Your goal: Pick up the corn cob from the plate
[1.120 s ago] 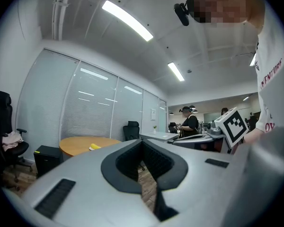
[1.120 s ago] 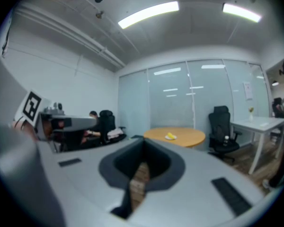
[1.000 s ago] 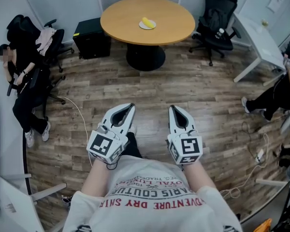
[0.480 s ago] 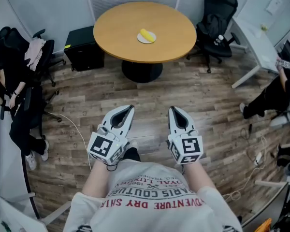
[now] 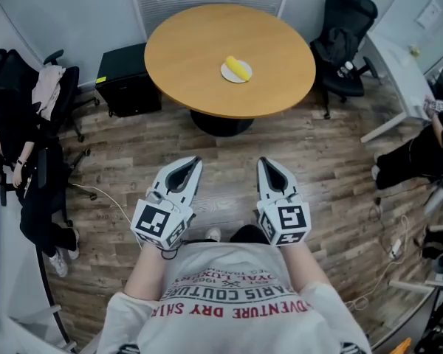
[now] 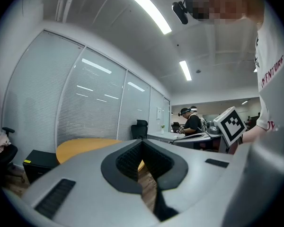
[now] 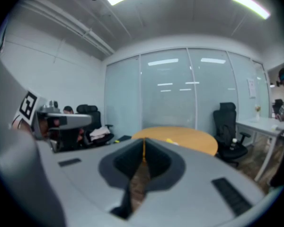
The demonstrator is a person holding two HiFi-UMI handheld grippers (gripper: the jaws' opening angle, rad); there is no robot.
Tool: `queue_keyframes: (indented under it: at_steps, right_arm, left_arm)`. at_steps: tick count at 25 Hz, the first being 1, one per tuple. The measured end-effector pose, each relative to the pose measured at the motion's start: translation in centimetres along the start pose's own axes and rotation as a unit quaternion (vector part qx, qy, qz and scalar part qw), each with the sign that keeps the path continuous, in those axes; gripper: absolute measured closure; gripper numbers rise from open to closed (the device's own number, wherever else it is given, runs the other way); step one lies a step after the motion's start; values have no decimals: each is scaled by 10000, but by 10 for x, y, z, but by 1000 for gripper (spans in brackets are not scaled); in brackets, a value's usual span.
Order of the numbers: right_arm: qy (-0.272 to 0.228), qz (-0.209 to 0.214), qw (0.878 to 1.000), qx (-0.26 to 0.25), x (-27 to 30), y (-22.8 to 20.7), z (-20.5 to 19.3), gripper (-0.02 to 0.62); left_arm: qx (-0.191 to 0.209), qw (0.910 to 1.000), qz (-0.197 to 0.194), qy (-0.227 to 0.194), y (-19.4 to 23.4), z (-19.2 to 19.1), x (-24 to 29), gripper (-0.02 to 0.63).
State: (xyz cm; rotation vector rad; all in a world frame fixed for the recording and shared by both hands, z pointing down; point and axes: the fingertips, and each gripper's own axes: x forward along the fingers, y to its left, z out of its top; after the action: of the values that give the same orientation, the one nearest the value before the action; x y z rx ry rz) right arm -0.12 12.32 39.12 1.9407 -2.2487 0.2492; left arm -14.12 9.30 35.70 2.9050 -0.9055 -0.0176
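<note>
Head view, looking steeply down: a person (image 5: pixel 149 280) in a white printed shirt (image 5: pixel 236 295) holds two grey grippers out over a wood-plank floor (image 5: pixel 321 161). The left gripper (image 5: pixel 195 161) and the right gripper (image 5: pixel 263 161) sit side by side, near each other but apart, tips aimed at a round wooden table (image 5: pixel 199 46) ahead of them.

The corn cob (image 5: pixel 241 69), bright yellow, lies on a small white plate (image 5: pixel 226 70) near the middle of the tabletop. It is well ahead of both grippers and clear of them. It lies between the lines the two tools point along, a little toward the right gripper's side.

Each gripper's own view shows its jaws drawn together, tips meeting, with nothing clamped. Only floor shows through the gap behind the pads. In the right gripper view the cob is a small yellow speck on the tabletop, just right of the closed tips and far beyond them. In the left gripper view the tabletop stretches to the left of the closed tips.

Beyond the left gripper and to its left, a black cabinet (image 5: pixel 128 87) stands on the floor beside the table. A seated person (image 5: pixel 22 168) in black is farther out on that side. Beyond the right gripper, past the table's edge, stands a black office chair (image 5: pixel 345 44), with a white desk (image 5: pixel 397 68) farther right.
</note>
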Motion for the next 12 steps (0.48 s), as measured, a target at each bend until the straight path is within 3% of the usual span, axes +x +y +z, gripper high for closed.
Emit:
queue_keyframes:
  at_steps: [12]
  right_arm:
    - [-17,378,9993,55,117,-62,8,566]
  left_arm:
    - [22,9979,627,173,75,-16,85,574]
